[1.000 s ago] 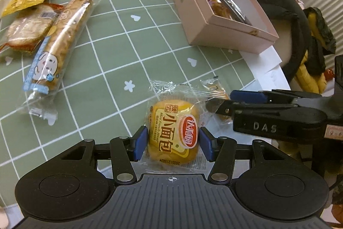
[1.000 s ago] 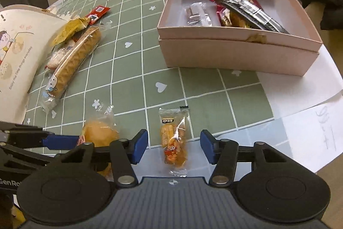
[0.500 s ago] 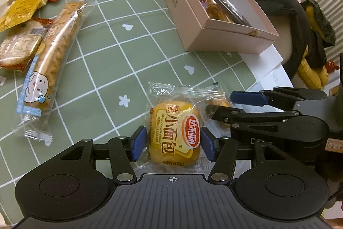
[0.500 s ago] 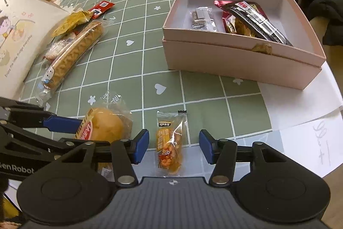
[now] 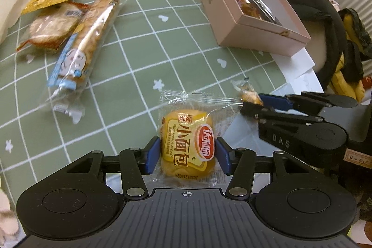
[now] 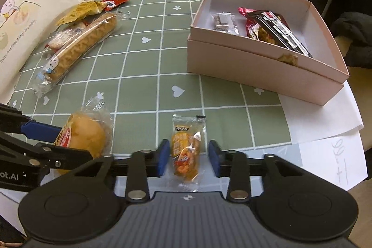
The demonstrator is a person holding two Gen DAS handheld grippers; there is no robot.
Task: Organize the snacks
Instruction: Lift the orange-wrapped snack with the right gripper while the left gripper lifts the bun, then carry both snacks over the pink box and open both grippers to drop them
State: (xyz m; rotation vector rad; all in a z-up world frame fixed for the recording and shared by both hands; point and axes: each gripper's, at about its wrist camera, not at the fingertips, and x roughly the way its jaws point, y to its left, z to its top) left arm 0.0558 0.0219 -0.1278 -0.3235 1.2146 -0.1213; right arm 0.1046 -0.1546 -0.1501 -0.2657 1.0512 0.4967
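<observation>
The right gripper (image 6: pixel 188 158) has slid its jaws around the small snack (image 6: pixel 186 152) near the table's edge and is closing on it, not quite touching. The left gripper (image 5: pixel 188 158) is narrowing around the bun (image 5: pixel 187 145), perhaps touching. Both look ready to lift. The box (image 6: pixel 255 71), far right, holds about three packs; four more lie far left.

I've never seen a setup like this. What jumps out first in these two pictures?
Two black grippers with blue-tipped fingers, side by side at the near edge of a green checked tablecloth. The left gripper straddles a yellow mini bread bun, closing on it; the right gripper is closing around a small orange snack packet. Beyond, on the right, an open pink box already holds a few snacks.
</observation>
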